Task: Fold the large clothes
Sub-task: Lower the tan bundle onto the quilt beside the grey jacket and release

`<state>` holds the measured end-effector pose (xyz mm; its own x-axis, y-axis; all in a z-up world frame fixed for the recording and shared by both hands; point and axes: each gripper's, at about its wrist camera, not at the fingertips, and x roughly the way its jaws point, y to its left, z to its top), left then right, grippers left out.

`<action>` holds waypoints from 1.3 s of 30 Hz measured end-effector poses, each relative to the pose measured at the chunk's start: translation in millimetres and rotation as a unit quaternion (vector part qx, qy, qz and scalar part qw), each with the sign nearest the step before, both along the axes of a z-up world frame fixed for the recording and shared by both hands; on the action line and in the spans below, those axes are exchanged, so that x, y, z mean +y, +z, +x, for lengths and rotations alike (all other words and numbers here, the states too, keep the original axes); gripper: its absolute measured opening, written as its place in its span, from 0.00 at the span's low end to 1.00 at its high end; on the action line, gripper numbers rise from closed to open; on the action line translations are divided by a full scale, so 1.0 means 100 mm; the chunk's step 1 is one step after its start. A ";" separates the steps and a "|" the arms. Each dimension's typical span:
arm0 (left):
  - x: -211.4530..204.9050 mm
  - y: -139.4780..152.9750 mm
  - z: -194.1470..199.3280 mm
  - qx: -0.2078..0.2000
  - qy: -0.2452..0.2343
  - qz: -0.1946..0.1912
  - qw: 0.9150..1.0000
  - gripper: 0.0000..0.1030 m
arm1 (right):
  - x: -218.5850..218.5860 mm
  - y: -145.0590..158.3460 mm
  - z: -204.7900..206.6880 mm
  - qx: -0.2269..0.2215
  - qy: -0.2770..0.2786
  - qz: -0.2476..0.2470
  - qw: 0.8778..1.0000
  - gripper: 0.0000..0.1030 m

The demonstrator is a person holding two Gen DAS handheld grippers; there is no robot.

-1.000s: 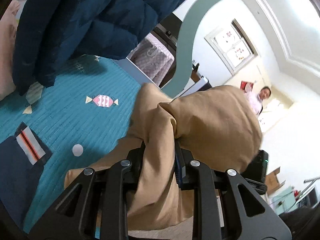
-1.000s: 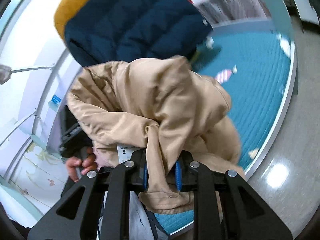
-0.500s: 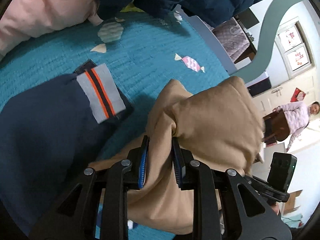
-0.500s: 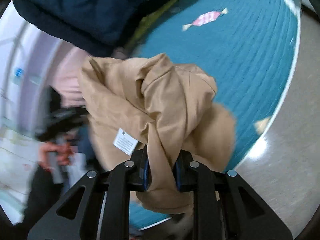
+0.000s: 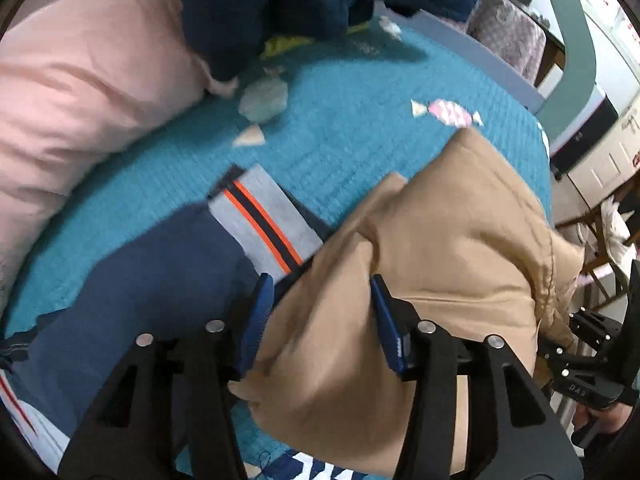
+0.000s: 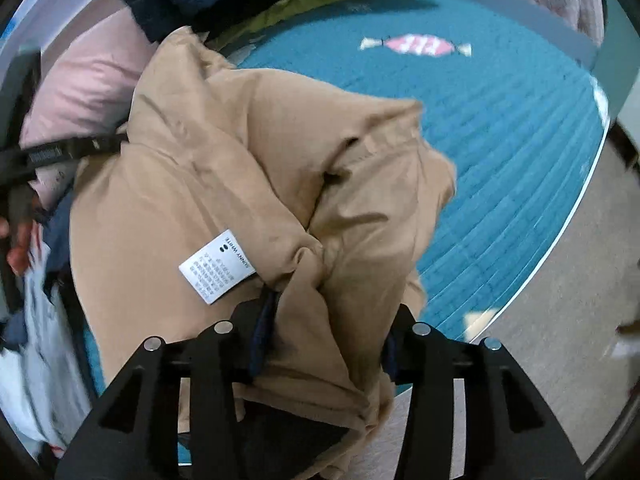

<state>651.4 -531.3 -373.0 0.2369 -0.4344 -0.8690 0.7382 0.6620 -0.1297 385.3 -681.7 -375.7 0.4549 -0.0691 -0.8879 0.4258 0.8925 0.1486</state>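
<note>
A tan garment (image 5: 460,248) lies bunched on the teal bed cover (image 5: 340,128), partly on a navy garment with a grey and orange striped cuff (image 5: 264,216). My left gripper (image 5: 322,312) is open, its blue pads (image 5: 256,320) spread wide with tan cloth lying loose between them. In the right wrist view the tan garment (image 6: 240,152) shows its white care label (image 6: 218,266). My right gripper (image 6: 326,332) is open too, jaws apart, with a fold of the tan cloth draped between them.
A pink pillow (image 5: 76,80) lies at the left, a dark blue puffer jacket (image 5: 280,0) at the head of the bed. The bed's edge and grey floor (image 6: 560,340) are at the right. The other hand-held gripper (image 5: 592,360) shows at lower right.
Both grippers came down onto the bed with the tan garment and opened, letting go of the cloth. The garment now rests on the bed and the navy garment.
</note>
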 end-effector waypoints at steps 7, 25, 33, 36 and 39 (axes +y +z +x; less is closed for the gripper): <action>0.08 0.37 -0.23 -0.083 0.011 0.011 0.996 0.67 | 0.00 -0.01 0.02 -0.005 0.013 -0.024 1.000 0.51; -0.10 -0.13 -0.62 -0.001 -0.001 0.004 1.000 0.75 | 0.30 0.88 -0.28 -0.100 0.062 -0.083 0.990 0.54; 0.57 0.30 -0.68 -0.002 0.045 -0.061 0.997 0.80 | 0.52 0.06 0.15 0.000 0.080 -0.011 0.997 0.54; 0.97 0.51 -0.79 -0.025 0.074 -0.068 0.995 0.84 | 0.67 0.35 0.06 -0.019 0.074 -0.027 0.997 0.54; 1.36 0.72 -0.99 -0.057 0.092 -0.074 0.991 0.86 | 0.96 0.70 -0.02 -0.039 0.088 -0.052 0.994 0.54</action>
